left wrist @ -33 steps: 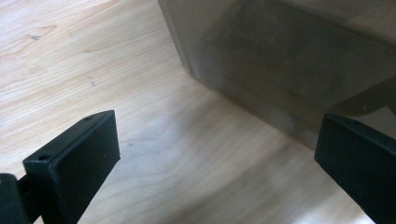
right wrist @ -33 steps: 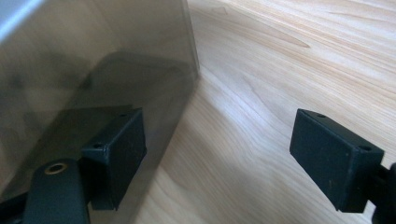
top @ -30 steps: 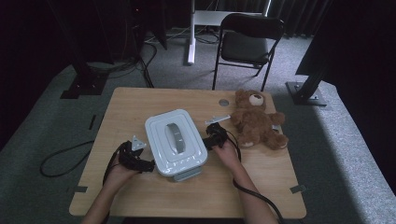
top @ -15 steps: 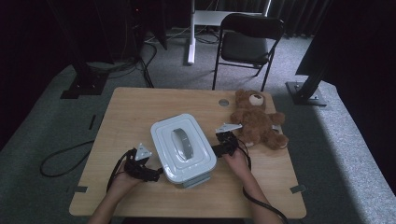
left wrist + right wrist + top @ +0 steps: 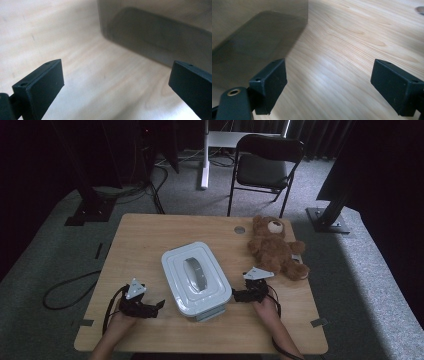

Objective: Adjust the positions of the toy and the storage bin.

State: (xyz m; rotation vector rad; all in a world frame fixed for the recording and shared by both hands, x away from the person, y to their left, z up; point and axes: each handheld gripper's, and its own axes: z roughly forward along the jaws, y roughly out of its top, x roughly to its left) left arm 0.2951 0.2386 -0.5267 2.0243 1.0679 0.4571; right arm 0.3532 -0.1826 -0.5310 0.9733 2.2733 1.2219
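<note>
Table [image 5: 150, 235]: It was a big wooden table. Bare wood with its lines showed under both grippers in the two gripper views.
Chair [image 5: 264, 167]: A dark folding chair stood on the grey floor past the far edge of the table.
Box [image 5: 196, 276]: A pale box with a lid and a grey handle on top sat near the middle of the table, a bit toward the person. It was turned at a slant. No words could be read on it.
Teddy bear [image 5: 274, 247]: A brown bear lay on the right part of the table, apart from the box. A small white tag stuck out by its leg, too small to read.
Left gripper [image 5: 157, 305]: It sat on the table just beside the left side of the box. Its jaws were wide apart with nothing between them. In the left gripper view, the box wall [image 5: 160, 32] was ahead of the fingers [image 5: 41, 85], not touching them.
Right gripper [image 5: 237, 295]: It sat just beside the right side of the box. Its jaws had just been opening and stood wide, with only bare wood between them. In the right gripper view, the box wall [image 5: 252, 35] was near the left finger [image 5: 270, 82].
Round cap [image 5: 240, 229]: A little grey circle was set in the table near the bear's head.
</note>
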